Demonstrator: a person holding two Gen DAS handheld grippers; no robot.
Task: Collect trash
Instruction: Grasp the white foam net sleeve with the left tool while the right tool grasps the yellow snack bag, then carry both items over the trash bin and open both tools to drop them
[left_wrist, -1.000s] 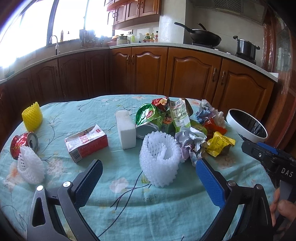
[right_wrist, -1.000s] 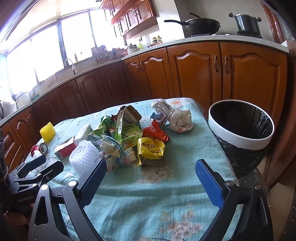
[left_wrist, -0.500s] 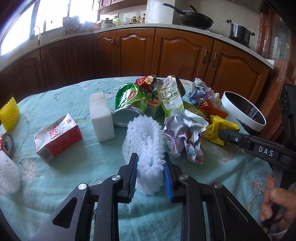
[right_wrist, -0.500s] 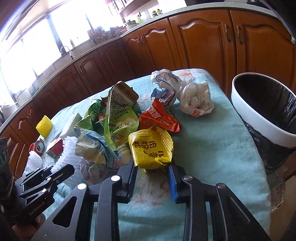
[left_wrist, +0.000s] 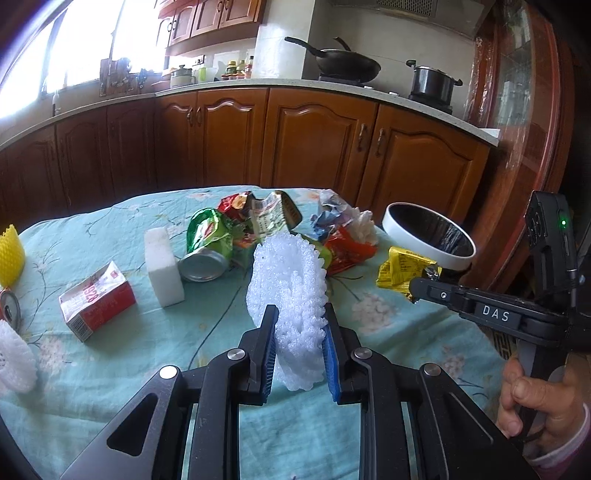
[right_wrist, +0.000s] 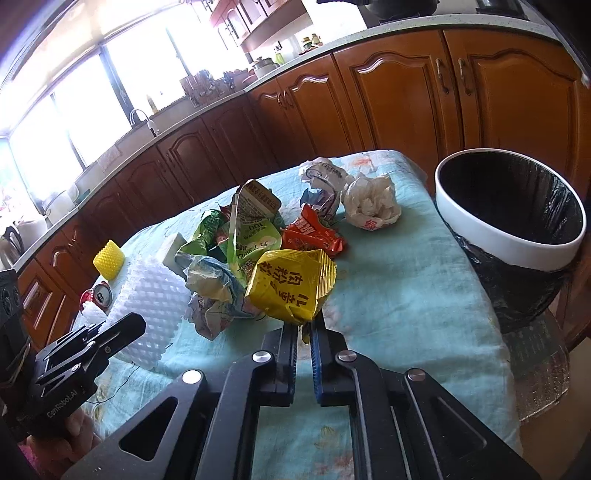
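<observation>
My left gripper (left_wrist: 299, 325) is shut on a white foam fruit net (left_wrist: 290, 288) and holds it lifted above the table; the net also shows in the right wrist view (right_wrist: 149, 299). My right gripper (right_wrist: 303, 328) is shut on a yellow snack packet (right_wrist: 291, 284), lifted a little off the cloth; the packet also shows in the left wrist view (left_wrist: 402, 267). A white trash bin with a black liner (right_wrist: 517, 243) stands past the table's right edge, also seen in the left wrist view (left_wrist: 428, 240).
A pile of wrappers (right_wrist: 243, 236), crumpled paper (right_wrist: 371, 201) and a red packet (right_wrist: 314, 236) lies mid-table. A red carton (left_wrist: 96, 301), white foam block (left_wrist: 162, 271), green can (left_wrist: 205, 254), yellow net (left_wrist: 11, 251) and another white net (left_wrist: 13, 360) lie left.
Both grippers have risen with their loads: the foam net and the yellow packet have lifted off the cloth. One second ago both grippers were open.
</observation>
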